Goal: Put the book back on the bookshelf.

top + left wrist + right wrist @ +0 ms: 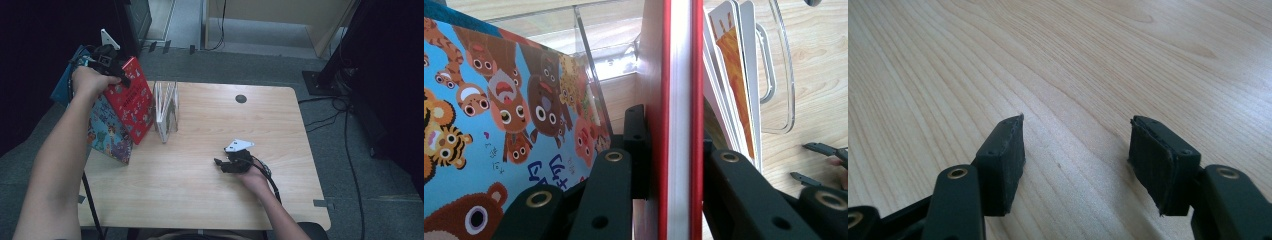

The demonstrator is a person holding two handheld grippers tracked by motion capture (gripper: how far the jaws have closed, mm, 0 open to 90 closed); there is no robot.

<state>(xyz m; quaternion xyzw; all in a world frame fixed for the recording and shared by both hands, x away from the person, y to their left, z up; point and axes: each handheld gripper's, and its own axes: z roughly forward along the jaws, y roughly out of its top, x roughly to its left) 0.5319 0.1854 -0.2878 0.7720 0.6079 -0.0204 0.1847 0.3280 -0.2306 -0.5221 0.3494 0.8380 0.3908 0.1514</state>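
- High view: left tool (121, 76) pinches the thin red hardcover book (134, 100) at the pale wooden worktop's (210, 190) left edge, beside the clear acrylic book rack (166, 111).
- Right tool (218, 163) rests spread on bare mid-worktop, well apart.

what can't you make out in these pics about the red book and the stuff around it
- Red book title: high view, print too small; left gripper view shows just its page edge and spine.
- Blue animal book: left gripper view, cut off by the left edge; its lettering is partly hidden by the left gripper.
- Clear rack: high view, what it holds is too small to tell.
- Right gripper: high view, too small to judge its jaws.
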